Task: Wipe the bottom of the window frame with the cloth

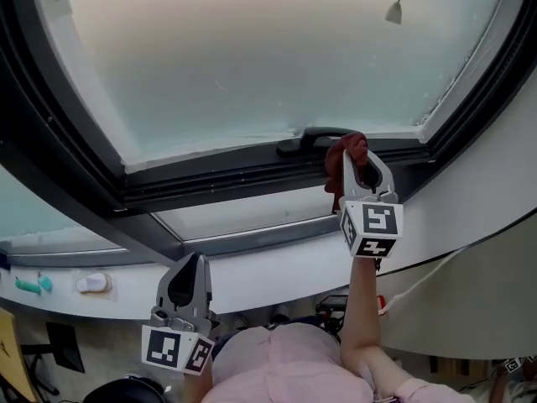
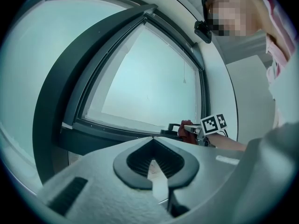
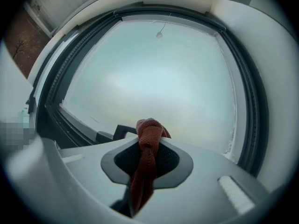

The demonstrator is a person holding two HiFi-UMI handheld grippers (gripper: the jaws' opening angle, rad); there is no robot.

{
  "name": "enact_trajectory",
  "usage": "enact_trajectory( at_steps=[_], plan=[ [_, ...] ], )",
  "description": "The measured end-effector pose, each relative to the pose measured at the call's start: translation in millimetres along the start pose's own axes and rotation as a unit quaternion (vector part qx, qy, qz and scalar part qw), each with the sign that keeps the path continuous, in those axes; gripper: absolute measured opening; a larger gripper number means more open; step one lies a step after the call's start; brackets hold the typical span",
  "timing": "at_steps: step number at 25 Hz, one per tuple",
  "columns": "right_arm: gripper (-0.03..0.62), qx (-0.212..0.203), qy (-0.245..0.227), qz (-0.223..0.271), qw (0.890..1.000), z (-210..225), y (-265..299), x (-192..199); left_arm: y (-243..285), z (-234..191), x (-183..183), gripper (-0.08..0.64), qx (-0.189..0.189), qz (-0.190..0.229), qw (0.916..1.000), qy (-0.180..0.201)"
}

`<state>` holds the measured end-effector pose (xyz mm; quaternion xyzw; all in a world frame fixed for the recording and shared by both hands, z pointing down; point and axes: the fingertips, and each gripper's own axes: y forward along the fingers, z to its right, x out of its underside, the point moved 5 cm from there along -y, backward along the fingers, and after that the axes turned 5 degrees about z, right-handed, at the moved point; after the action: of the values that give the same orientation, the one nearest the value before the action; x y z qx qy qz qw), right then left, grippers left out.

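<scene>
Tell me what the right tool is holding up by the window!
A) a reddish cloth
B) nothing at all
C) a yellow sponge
A: in the right gripper view, the right tool is shut on a bunched reddish cloth that sticks out past its tips.

The cloth [image 3: 148,143] is a coarse ribbed weave, the window frame [image 1: 210,181] matt dark, the glass [image 1: 252,57] frosted.

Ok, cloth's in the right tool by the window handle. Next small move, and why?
Probably ease the right tool down so the red cloth presses on the bottom frame rail, ready to drag left. The tool is shut on the cloth, which sits bunched at the black handle near the rail's right end; most of the rail lies leftward.
</scene>
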<state>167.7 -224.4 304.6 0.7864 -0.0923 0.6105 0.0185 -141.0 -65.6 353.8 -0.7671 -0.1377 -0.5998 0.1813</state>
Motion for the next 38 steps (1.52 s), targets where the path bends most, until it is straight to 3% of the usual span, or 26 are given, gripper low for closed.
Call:
enact_trajectory(
  at_steps=[11,27,38],
  plan=[
    [0.061,-0.044,0.008,-0.060,0.997,3.9,37.4,29.0,20.2,14.0,6.2,-0.005,-0.041,0.001,0.9991,0.006],
    [0.061,-0.075,0.011,-0.053,0.996,8.8,38.8,31.1,32.8,35.0,9.6,-0.005,-0.045,0.003,0.9989,0.013],
    [0.060,-0.076,0.019,-0.053,0.996,22.5,33.9,36.3,32.4,42.7,12.7,-0.005,-0.051,0.003,0.9986,0.015]
  ],
)
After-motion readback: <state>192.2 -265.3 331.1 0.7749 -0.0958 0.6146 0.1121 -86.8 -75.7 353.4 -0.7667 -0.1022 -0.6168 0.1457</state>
